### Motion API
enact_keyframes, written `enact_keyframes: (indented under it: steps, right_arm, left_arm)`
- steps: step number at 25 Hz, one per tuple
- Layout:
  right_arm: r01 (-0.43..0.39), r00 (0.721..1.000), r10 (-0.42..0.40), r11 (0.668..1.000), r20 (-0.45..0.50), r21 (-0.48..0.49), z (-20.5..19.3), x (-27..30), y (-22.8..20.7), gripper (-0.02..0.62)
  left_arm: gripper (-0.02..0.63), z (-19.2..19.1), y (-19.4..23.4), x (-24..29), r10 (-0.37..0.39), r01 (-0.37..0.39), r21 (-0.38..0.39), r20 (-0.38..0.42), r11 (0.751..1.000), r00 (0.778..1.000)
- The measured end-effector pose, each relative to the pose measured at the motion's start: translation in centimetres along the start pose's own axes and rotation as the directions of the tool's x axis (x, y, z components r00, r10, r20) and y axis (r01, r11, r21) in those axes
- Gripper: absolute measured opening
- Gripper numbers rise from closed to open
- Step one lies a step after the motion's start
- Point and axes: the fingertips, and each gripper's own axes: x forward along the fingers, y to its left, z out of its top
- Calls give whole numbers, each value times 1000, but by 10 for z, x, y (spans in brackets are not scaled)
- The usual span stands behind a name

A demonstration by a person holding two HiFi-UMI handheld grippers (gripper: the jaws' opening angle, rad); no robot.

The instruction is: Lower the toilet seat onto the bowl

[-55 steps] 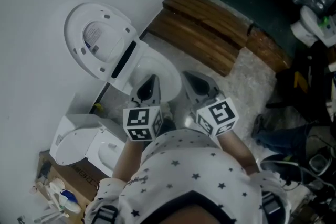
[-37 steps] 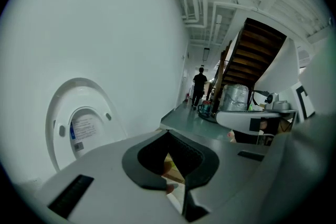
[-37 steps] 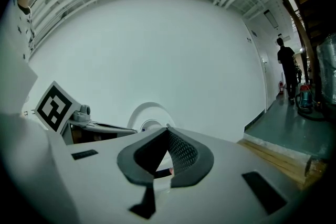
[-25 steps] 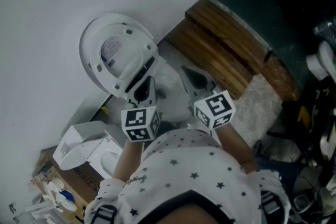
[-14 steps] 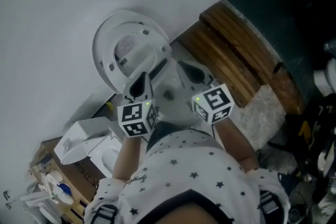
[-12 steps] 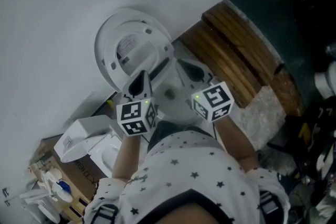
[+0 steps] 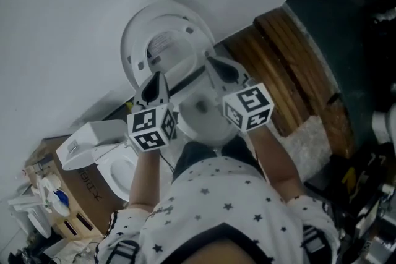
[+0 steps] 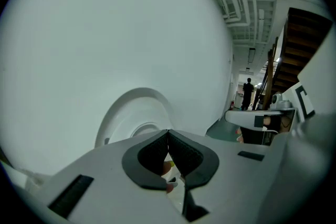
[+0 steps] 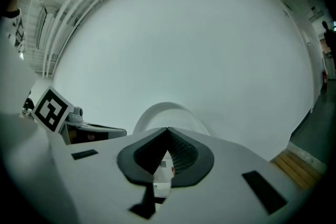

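While the white wall [image 7: 68, 15] fills most of the head view, the toilet seat [image 7: 135, 46] stands raised against it. It leans back on the lid [image 7: 166, 45], well clear of the bowl [image 7: 201, 117] below. Wooden steps [image 7: 278, 65] lie to the right of the bowl.

Both grippers are held out over the bowl and point up toward the raised seat. The left gripper [image 7: 158, 76] has its tip near the seat's lower edge, by the hinge side. The right gripper [image 7: 210, 61] is near the seat's right edge. Neither can be seen to touch the seat.

In the left gripper view, the left gripper [image 8: 168, 132] has its jaws pressed together with nothing between them, and the seat's arc rises beyond. In the right gripper view, the right gripper [image 9: 168, 129] is likewise closed and empty.

My judgement is that this is the approach step, and the lowering itself has not begun. The next move probably calls for hooking or pushing the seat's upper rim with a closed tip. That would tip it forward off the lid, and a controlled descent would then stop it slamming onto the bowl.
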Motion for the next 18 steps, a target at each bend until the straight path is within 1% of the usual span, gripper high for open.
enact_keyframes:
  steps: [3, 7, 13, 18]
  right_arm:
    - [-45, 999, 45, 999, -9, -8, 5, 10, -5, 6]
    - [-108, 994, 107, 994, -32, -30, 6, 24, -8, 6]
    - [-193, 980, 190, 980, -62, -41, 6, 46, -11, 6]
    - [-238, 969, 233, 970, -86, -45, 4, 64, -18, 6]
  left_arm:
    - [0, 2, 8, 3, 54, -54, -31, 11, 998, 998]
    - [0, 3, 14, 7, 104, -103, -83, 17, 991, 994]
    - [0, 2, 30, 16, 181, -178, -150, 9, 973, 983]
    - [0, 6, 40, 22, 243, -237, -162, 14, 958, 970]
